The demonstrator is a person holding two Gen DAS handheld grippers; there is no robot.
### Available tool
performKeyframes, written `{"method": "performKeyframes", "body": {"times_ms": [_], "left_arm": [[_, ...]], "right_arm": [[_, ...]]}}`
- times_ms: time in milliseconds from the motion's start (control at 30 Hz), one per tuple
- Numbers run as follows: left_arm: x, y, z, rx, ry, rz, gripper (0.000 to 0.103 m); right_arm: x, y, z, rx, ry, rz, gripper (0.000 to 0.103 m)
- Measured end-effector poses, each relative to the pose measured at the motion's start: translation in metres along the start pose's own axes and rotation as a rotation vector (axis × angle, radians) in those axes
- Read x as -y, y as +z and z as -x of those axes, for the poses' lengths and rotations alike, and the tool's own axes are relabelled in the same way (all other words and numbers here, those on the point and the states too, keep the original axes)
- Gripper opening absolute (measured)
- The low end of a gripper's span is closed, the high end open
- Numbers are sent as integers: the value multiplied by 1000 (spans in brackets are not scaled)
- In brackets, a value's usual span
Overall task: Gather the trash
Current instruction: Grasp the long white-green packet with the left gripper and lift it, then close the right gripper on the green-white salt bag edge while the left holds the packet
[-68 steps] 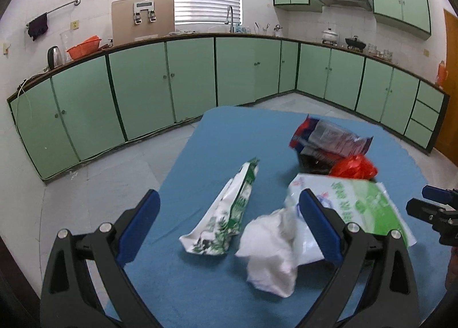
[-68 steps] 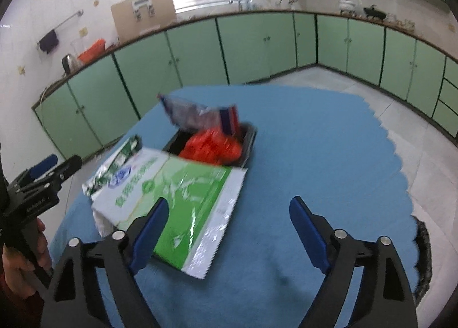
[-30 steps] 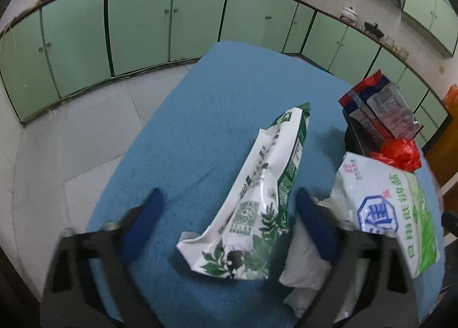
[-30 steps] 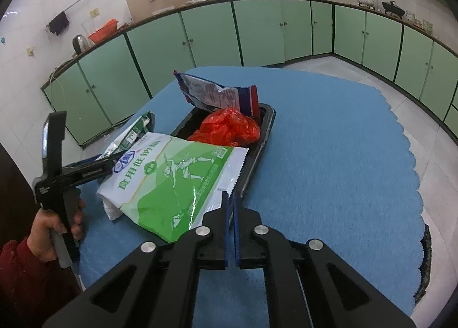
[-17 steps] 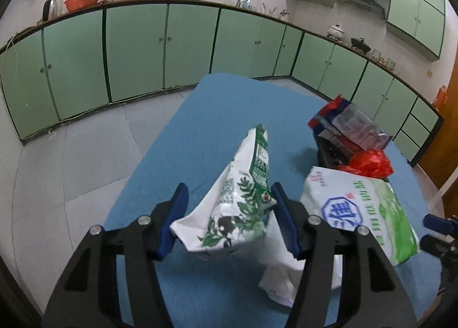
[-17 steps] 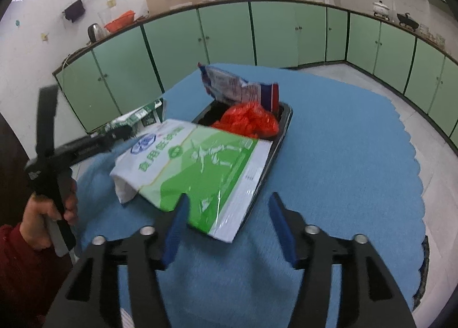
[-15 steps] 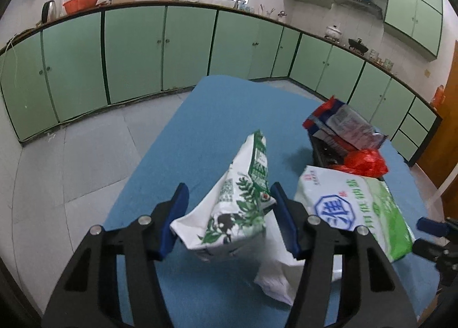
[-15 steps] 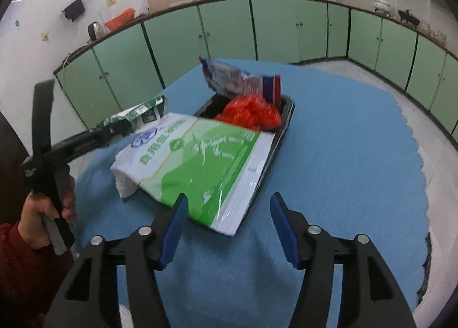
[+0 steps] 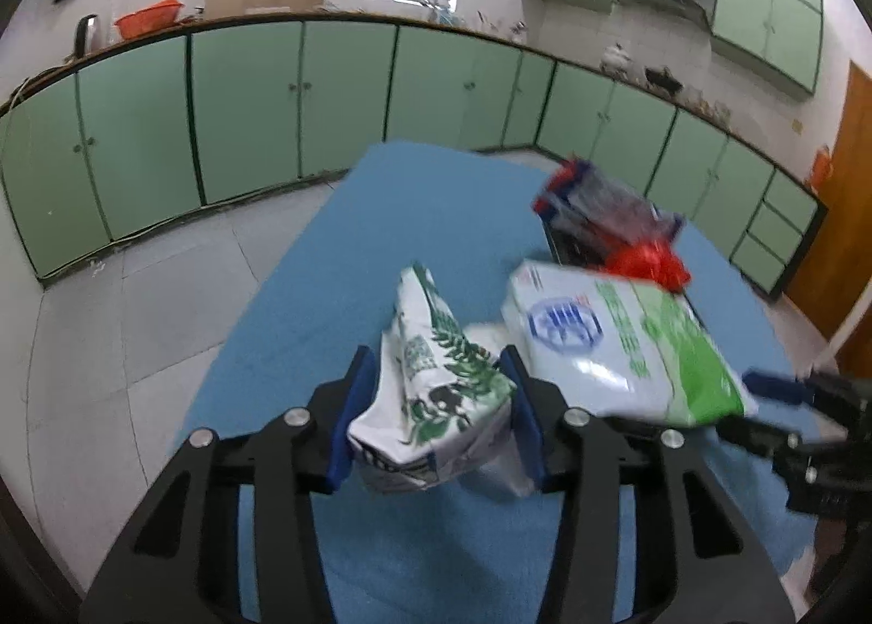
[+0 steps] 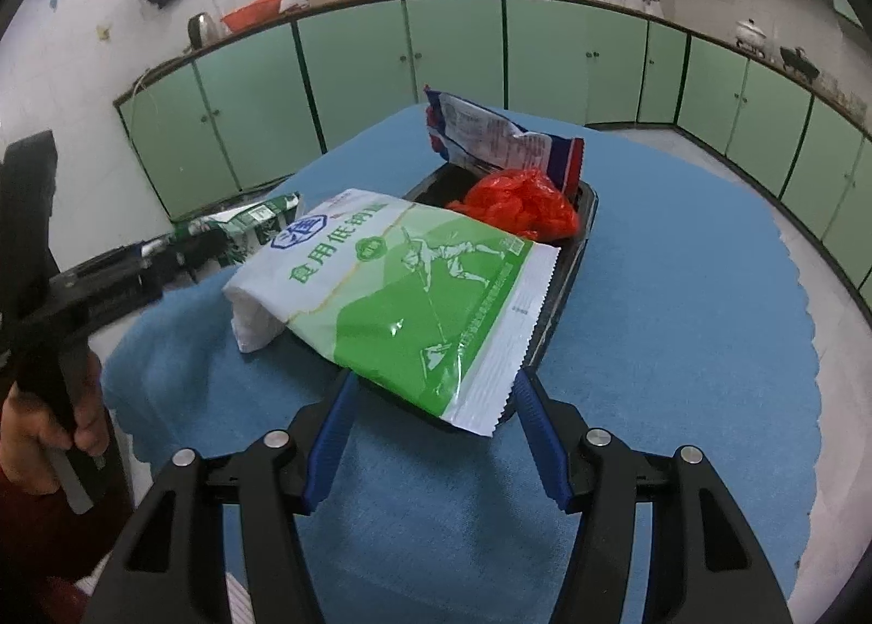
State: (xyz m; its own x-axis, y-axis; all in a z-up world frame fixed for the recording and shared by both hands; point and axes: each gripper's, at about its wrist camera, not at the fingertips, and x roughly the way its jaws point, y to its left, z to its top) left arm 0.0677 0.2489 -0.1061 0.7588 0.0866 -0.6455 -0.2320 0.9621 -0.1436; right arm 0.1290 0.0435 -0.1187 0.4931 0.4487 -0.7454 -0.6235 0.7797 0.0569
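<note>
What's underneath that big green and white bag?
The green and white bag covers part of the black tray and a crumpled white wad. Anything else beneath is hidden.

Soft window daylight, motion blur, fisheye edges

Left view: sits on the left gripper (image 9: 436, 417), looks down along it, close over the blue table (image 9: 436, 210).
Right view: sits on the right gripper (image 10: 436, 433), looks down from the other side.
Shared: green bag (image 9: 627, 346) (image 10: 414, 286), black tray (image 10: 567, 275), cabinets (image 9: 245, 95) (image 10: 354, 68).

Glossy plastic bag (image 10: 414, 286), matt cloth tablecloth (image 10: 681, 297)
</note>
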Motion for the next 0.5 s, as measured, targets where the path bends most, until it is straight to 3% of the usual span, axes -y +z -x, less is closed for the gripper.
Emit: {"method": "performKeyframes", "body": {"times_ms": [100, 167, 267, 367, 500], "left_arm": [[0, -2, -5, -31, 2, -3, 49], [-3, 0, -9, -48, 2, 5, 67], [-5, 3, -12, -56, 7, 11, 76], [-3, 5, -20, -75, 28, 7, 78], [-10, 5, -35, -119, 32, 36, 78]], "right_arm": [[-2, 0, -1, 5, -23, 17, 66], [0, 0, -5, -4, -24, 9, 66], [0, 1, -7, -2, -43, 26, 67], [-7, 2, -9, 10, -83, 83, 70], [-14, 1, -12, -2, -66, 108, 75]]}}
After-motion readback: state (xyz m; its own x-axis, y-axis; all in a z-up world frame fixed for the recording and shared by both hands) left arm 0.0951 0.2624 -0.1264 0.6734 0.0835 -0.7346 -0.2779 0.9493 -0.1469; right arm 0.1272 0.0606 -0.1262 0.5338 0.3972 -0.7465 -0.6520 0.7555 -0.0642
